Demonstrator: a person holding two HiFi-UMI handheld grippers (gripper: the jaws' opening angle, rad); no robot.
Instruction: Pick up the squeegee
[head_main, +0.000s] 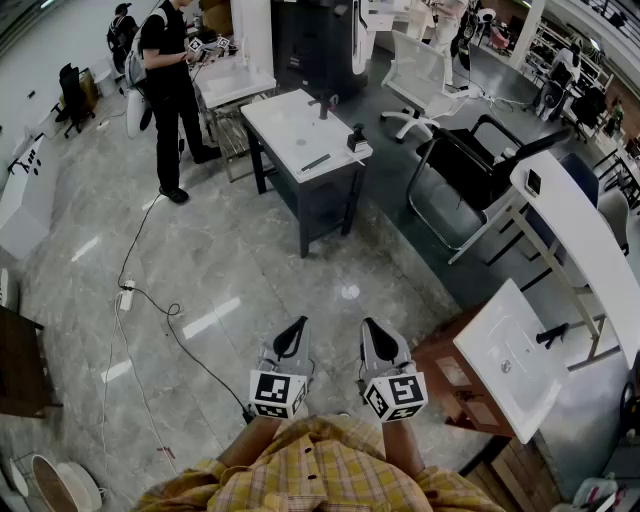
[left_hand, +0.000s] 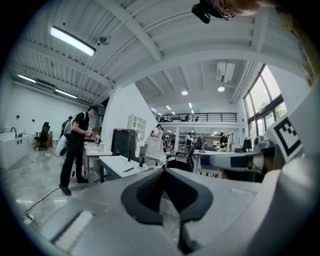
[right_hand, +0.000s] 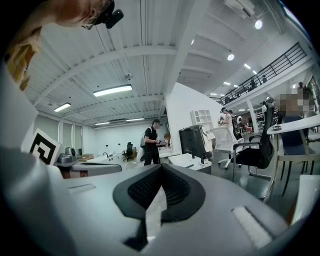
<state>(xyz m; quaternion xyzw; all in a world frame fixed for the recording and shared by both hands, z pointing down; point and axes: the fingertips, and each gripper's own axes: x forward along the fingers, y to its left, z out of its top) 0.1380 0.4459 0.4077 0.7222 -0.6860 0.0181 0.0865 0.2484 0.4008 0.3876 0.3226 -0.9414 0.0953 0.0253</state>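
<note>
Yellow plaid sleeves hold the left claw and right claw over the grey floor, each pressed together on nothing, while a slim dark bar, seemingly the squeegee, lies on the white bench well ahead of both.

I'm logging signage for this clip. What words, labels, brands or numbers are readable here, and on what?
None can be read.
The cubes on the left gripper and right gripper bear only black-and-white square marker patterns, no letters.
Whatever lies on the white table is too small to read.
</note>
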